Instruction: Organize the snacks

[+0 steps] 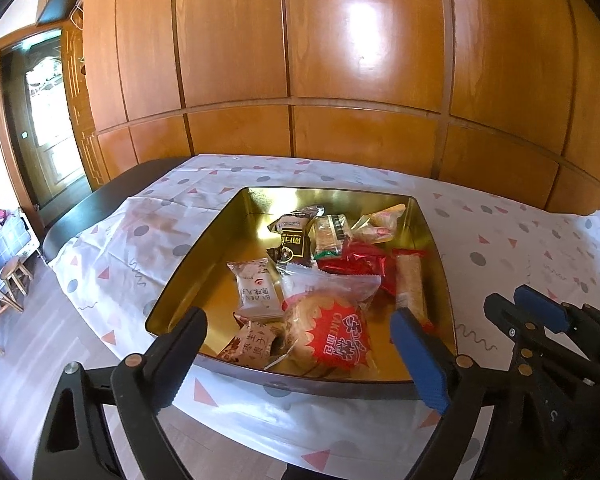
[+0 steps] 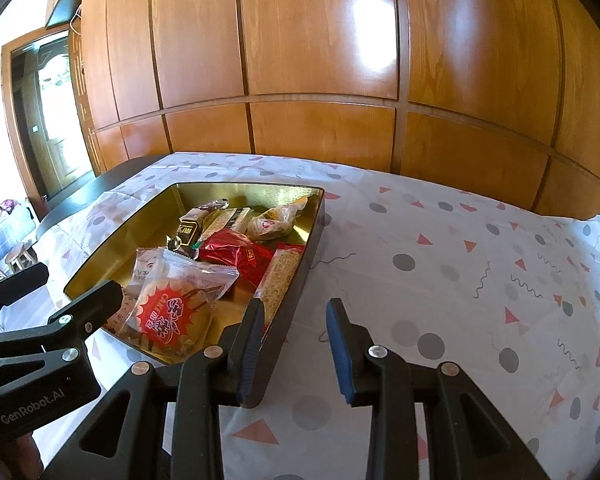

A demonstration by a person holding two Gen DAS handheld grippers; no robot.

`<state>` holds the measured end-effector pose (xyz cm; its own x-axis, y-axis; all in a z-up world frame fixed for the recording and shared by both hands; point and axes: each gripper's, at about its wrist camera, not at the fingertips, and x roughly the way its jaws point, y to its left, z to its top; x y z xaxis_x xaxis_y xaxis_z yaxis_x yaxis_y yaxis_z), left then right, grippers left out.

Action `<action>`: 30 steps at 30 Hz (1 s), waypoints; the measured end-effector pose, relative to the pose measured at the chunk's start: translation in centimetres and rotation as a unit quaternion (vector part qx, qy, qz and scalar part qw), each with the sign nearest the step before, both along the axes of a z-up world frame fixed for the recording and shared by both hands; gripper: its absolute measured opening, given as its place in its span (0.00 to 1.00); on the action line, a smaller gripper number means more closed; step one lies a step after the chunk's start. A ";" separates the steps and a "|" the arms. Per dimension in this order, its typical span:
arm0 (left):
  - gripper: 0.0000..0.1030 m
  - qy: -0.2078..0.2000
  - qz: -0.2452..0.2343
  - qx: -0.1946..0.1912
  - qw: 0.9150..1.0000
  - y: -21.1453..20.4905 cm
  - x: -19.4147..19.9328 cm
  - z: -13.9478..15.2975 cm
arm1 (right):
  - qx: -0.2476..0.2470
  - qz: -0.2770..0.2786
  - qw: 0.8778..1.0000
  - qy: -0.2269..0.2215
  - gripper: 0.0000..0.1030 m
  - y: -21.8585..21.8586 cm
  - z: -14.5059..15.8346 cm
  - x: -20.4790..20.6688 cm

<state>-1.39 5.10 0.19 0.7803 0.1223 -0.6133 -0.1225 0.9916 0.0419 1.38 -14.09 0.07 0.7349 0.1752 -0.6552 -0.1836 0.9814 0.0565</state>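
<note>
A gold-lined square tin (image 1: 204, 256) (image 2: 112, 236) sits on the patterned tablecloth and holds several wrapped snacks. Among them are a clear cake pack with a red label (image 1: 336, 332) (image 2: 168, 316), a red foil pack (image 1: 356, 260) (image 2: 232, 252), a long cereal bar (image 1: 410, 284) (image 2: 280, 280) and a pale pastry pack (image 1: 256, 292). My left gripper (image 1: 300, 344) is open and empty, hovering over the tin's near edge. My right gripper (image 2: 296, 340) is open and empty at the tin's near right corner; it also shows in the left wrist view (image 1: 532, 312).
The tablecloth (image 2: 460, 280) stretches to the right of the tin. A wooden panelled wall (image 1: 300, 60) stands behind the table. A doorway (image 1: 48, 120), stools (image 1: 16, 276) and the floor lie to the left past the table's dark edge (image 1: 100, 200).
</note>
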 end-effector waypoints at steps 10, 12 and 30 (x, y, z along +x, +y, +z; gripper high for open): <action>0.95 -0.001 0.005 0.002 1.000 0.3 0.0 0.1 | -0.001 0.003 1.000 0.001 0.32 0.1 -0.1 0.0; 0.95 -0.002 0.006 0.004 1.000 0.2 0.0 0.1 | -0.001 0.003 1.000 0.002 0.32 0.1 -0.1 0.0; 0.96 -0.010 0.018 0.011 1.000 0.6 -0.1 0.6 | -0.002 0.005 1.000 0.006 0.32 0.2 -0.4 0.1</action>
